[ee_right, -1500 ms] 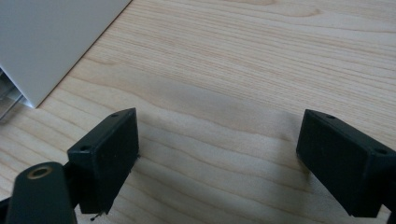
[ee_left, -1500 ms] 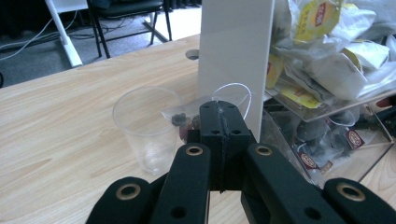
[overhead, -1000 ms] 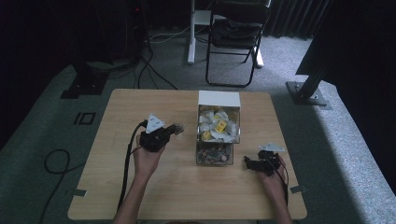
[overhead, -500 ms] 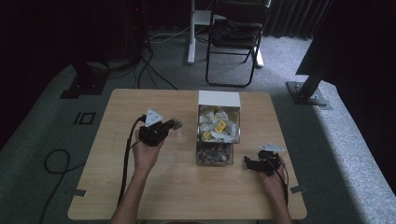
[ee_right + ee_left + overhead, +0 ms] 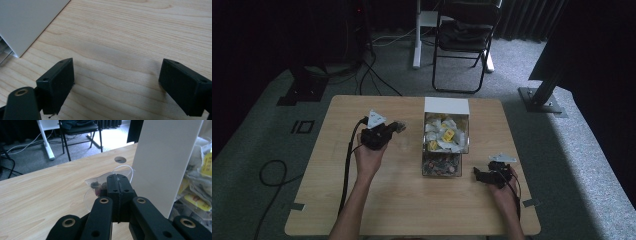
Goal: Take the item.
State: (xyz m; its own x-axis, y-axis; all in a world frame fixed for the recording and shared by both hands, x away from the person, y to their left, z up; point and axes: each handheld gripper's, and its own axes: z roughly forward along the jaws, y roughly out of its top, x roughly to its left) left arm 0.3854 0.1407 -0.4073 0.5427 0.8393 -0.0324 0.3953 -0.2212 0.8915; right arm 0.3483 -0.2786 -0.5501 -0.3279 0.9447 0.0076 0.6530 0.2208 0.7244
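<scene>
Wooden bench [image 5: 412,210] in the high view carries a clear box [image 5: 445,145] with a white upright wall at its far end; the packets inside are too small and dim to read. Left gripper [image 5: 398,128] is held above the bench just left of the box, pointing toward it, the forearm coming up from the bottom edge. Right gripper [image 5: 478,174] lies low at the box's near right corner, its hand partly cut off by the frame.

From the left gripper view, the fingers [image 5: 117,185] are pressed together on a clear sachet [image 5: 96,185] of dark bits, its thin string looping beside the box's white wall [image 5: 162,162]. Most of the sachet is hidden behind the fingers.

Across the right gripper view, the fingers [image 5: 58,83] stand wide apart over bare wood, holding nothing, the box's corner [image 5: 22,22] at top left.
</scene>
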